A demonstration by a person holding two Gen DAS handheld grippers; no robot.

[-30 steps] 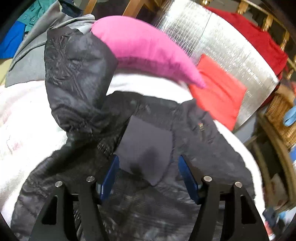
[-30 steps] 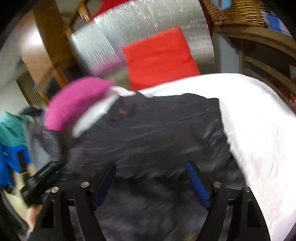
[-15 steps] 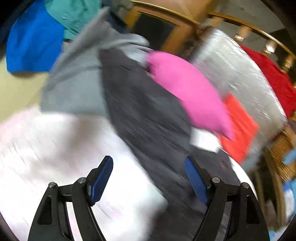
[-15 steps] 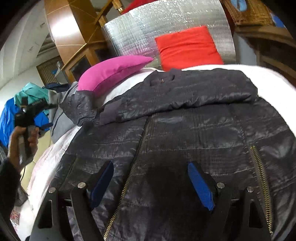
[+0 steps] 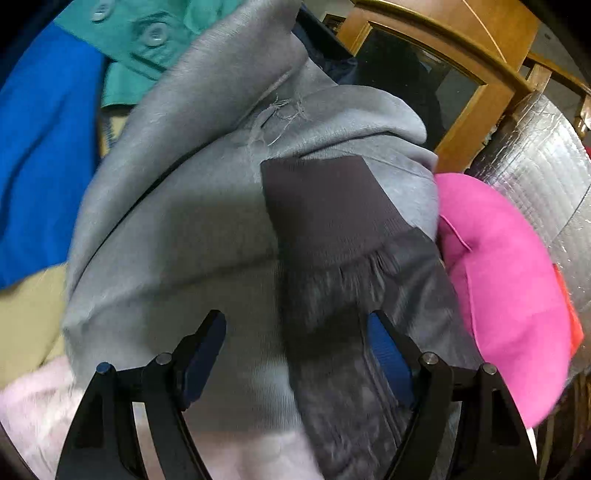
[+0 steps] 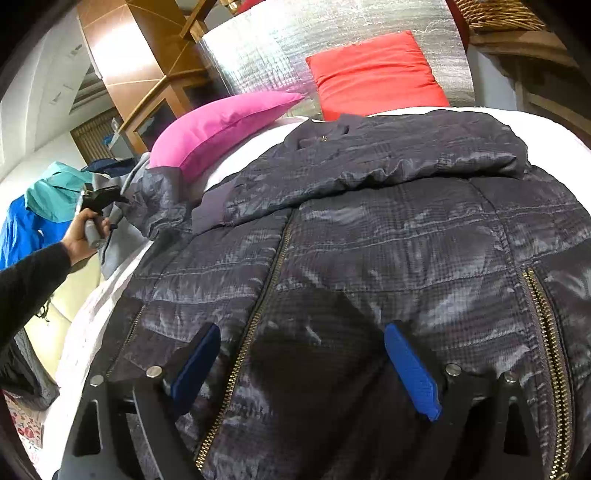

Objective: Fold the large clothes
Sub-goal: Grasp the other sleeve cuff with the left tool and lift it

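Left gripper [image 5: 295, 354] hovers, jaws apart and just widened, over the jacket [image 6: 369, 258] sleeve cuff [image 5: 325, 210] at the bed's [image 6: 546, 129] edge, the right gripper [image 6: 303, 365] wide above the front — best bite the cuff squarely before folding it across.

Left tool [image 5: 295, 354] swung from the jacket's [image 6: 369, 258] body to its outstretched sleeve cuff [image 5: 325, 210].

One dark quilted jacket [image 6: 369, 229] lies on one bed [image 6: 546, 125]. Two pillows: one pink pillow [image 6: 221, 129], one red pillow [image 6: 376, 74]. One silver insulation sheet [image 6: 266, 48]. One grey garment [image 5: 184, 221], one blue garment [image 5: 40, 166], one teal garment [image 5: 147, 40]. One wicker basket [image 6: 498, 14].
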